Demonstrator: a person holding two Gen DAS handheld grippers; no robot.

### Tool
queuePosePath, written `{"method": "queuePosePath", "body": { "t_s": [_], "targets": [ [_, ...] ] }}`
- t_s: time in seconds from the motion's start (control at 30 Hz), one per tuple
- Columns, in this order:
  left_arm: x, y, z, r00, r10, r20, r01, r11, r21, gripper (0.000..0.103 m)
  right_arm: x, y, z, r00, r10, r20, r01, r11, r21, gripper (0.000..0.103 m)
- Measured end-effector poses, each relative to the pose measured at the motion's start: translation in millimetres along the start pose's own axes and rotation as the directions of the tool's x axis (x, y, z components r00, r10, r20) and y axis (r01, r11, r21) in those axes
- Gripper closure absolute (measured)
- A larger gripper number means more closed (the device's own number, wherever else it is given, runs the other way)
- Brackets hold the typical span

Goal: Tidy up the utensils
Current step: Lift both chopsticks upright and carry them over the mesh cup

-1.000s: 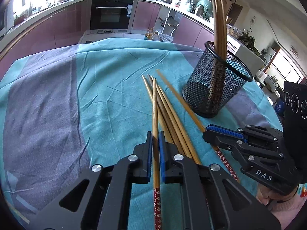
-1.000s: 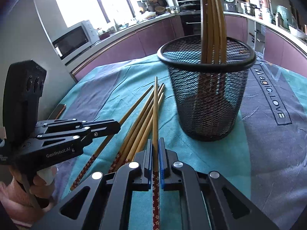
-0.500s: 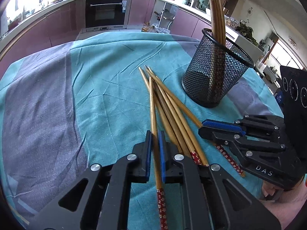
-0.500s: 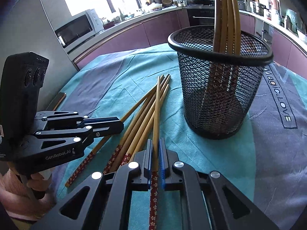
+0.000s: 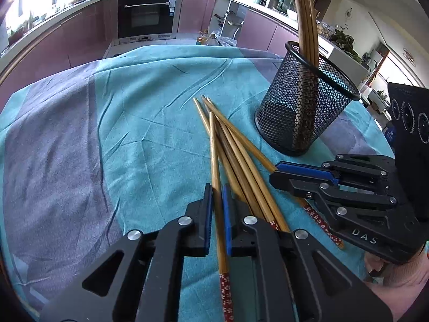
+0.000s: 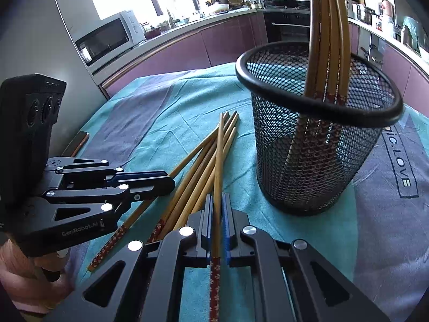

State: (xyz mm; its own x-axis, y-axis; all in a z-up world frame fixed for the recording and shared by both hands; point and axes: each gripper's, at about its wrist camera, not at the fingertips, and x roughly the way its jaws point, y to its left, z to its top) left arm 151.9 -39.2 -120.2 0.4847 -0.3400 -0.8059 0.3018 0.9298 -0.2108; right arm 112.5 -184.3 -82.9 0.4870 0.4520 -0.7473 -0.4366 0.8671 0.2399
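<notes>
Several bamboo chopsticks (image 5: 236, 155) with red flowered ends lie in a fan on the teal cloth. My left gripper (image 5: 216, 187) is shut on one chopstick (image 5: 214, 145), lifted over the pile. My right gripper (image 6: 217, 198) is shut on another chopstick (image 6: 219, 145). A black mesh cup (image 5: 300, 107), also in the right wrist view (image 6: 308, 161), stands upright to the right of the pile with several chopsticks (image 6: 327, 26) standing in it. Each gripper shows in the other's view: the right (image 5: 278, 173) and the left (image 6: 169, 183).
The table is covered by a teal and grey cloth (image 5: 80, 134). A phone (image 6: 76, 143) lies near the left table edge. Kitchen cabinets, an oven (image 5: 147, 13) and a microwave (image 6: 107, 37) stand beyond the table.
Both grippers have drawn back and lifted slightly, each with its chopstick still held. The mesh cup now looks larger and nearer in the right wrist view.
</notes>
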Motion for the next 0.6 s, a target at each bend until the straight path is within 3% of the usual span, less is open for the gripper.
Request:
{"method": "queuePosePath", "body": {
  "t_s": [0.3,0.6],
  "targets": [
    [-30.4,-3.5,2.7,0.997,-0.03,0.069,0.029,0.999,0.016,0.096,-35.7,4.1,3.1,0.996,0.03,0.083,-0.028,0.999,-0.031,0.097],
    [-84.9,-11.1,14.1,0.98,-0.113,0.166,0.106,0.993,0.051,0.096,-79.8,10.5,9.6,0.98,0.045,0.191,-0.033,0.997,-0.07,0.097]
  ]
}}
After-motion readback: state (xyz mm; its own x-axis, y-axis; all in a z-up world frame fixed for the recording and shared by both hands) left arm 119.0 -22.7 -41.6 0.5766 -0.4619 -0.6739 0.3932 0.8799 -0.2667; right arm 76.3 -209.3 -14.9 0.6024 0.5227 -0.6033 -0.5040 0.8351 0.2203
